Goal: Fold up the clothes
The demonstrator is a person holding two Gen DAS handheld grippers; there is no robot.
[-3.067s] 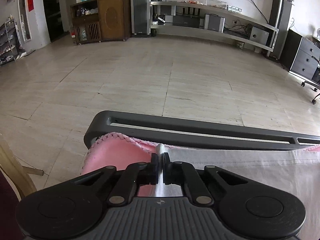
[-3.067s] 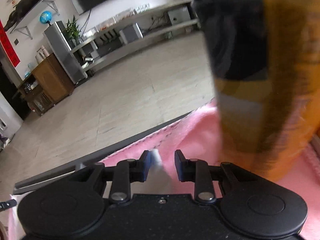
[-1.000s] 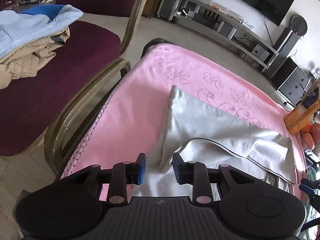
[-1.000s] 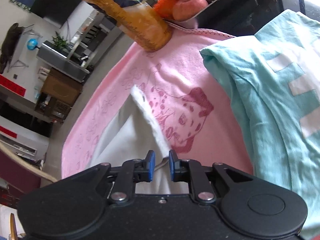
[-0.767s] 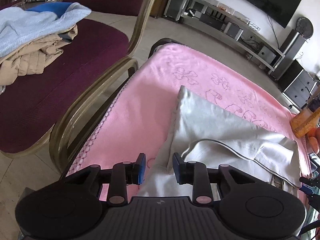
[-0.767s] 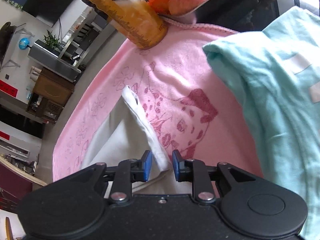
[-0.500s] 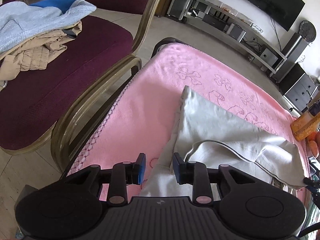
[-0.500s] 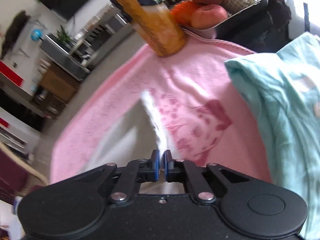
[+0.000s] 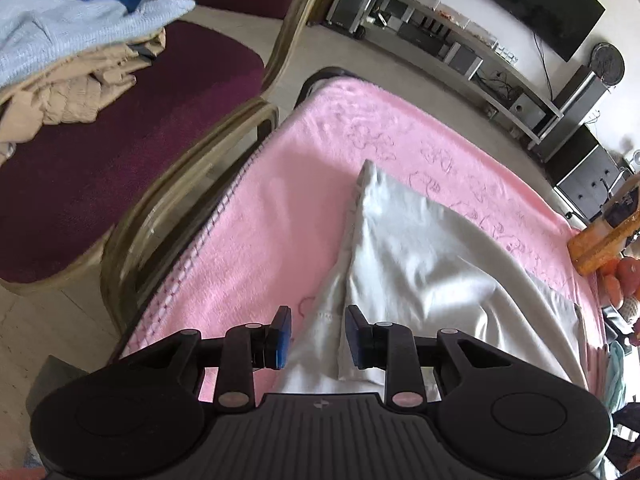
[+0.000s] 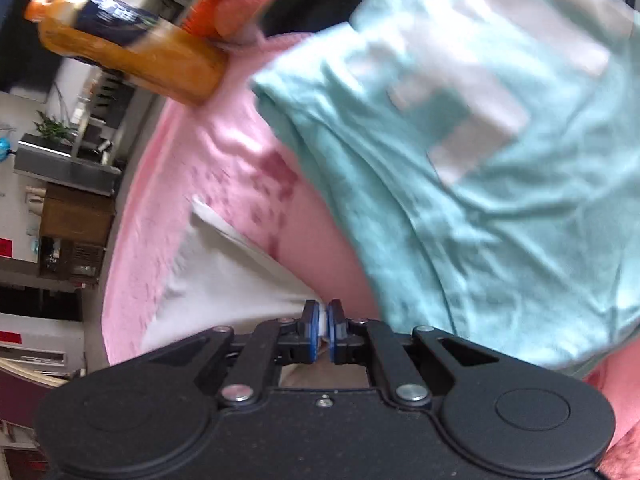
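Currently right hand-held gripper clamped on an edge of the white garment, which lies on the pink blanket covering the desk. Left hand-held gripper jaws apart, straddling the garment's near corner. Teal shirt just right of the right hand-held gripper; orange bottle ahead-left.
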